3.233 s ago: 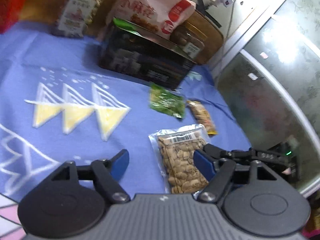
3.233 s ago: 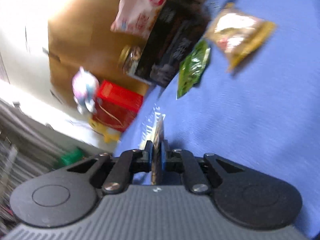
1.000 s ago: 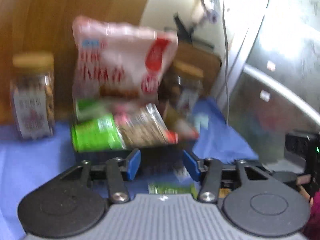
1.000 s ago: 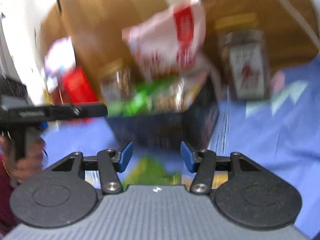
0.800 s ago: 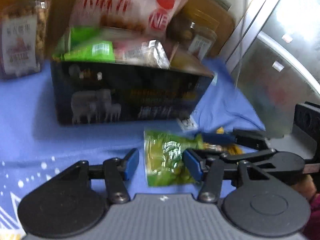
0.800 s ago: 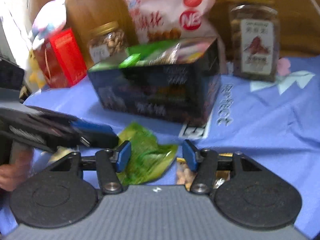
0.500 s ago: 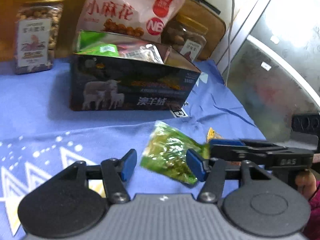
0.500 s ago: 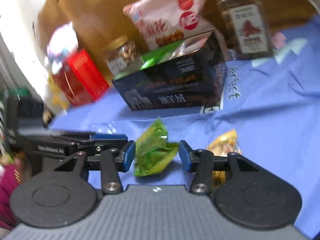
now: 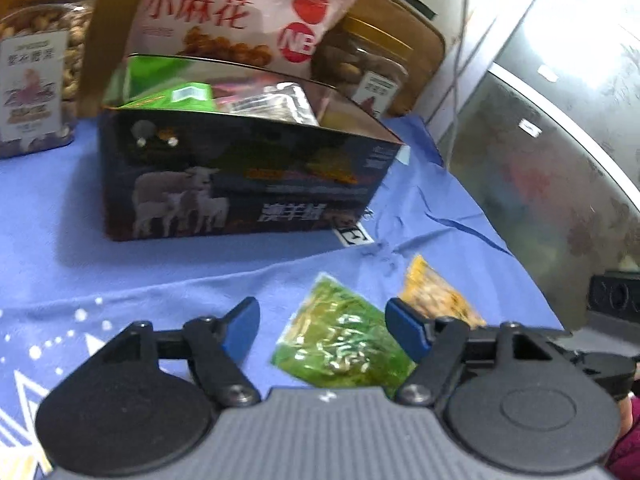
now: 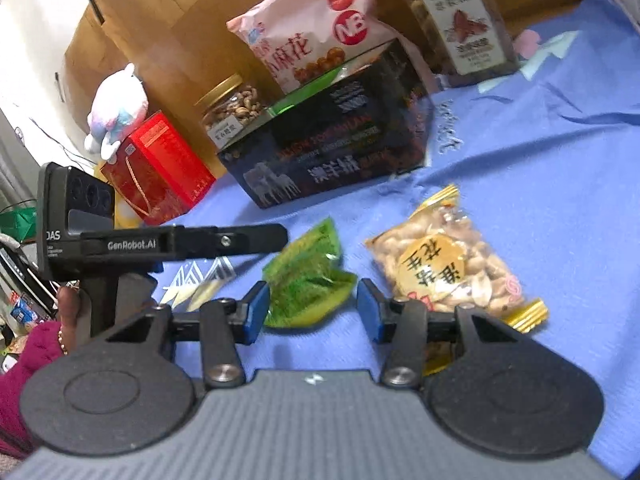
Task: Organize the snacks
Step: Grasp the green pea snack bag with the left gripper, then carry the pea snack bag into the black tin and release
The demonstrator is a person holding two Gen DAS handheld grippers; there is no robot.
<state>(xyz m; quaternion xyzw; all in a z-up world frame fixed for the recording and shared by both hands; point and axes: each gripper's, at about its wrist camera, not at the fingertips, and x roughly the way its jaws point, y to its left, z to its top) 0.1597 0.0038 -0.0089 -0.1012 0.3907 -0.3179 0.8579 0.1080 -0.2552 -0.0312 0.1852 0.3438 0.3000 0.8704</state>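
Observation:
A green snack packet (image 9: 344, 344) lies on the blue cloth, between and just ahead of my open left gripper (image 9: 324, 326). It also shows in the right wrist view (image 10: 306, 280), in front of my open, empty right gripper (image 10: 310, 312). A peanut packet (image 10: 444, 268) with yellow ends lies to its right; it also shows in the left wrist view (image 9: 436, 300). A dark open box (image 9: 240, 184) holding several snack packets stands behind; it also shows in the right wrist view (image 10: 336, 156).
A large pink snack bag (image 9: 240, 12) leans behind the box. Nut jars (image 9: 36, 72) (image 10: 460, 24) (image 10: 232, 108) stand at the back, and a red box (image 10: 160, 168) with a plush toy at far left. A glass cabinet (image 9: 560, 160) bounds the right side.
Both grippers have pulled back from the box and dropped toward the cloth. The green packet now lies between the left gripper's fingers. The clear peanut pack seen earlier is gone from the cloth.

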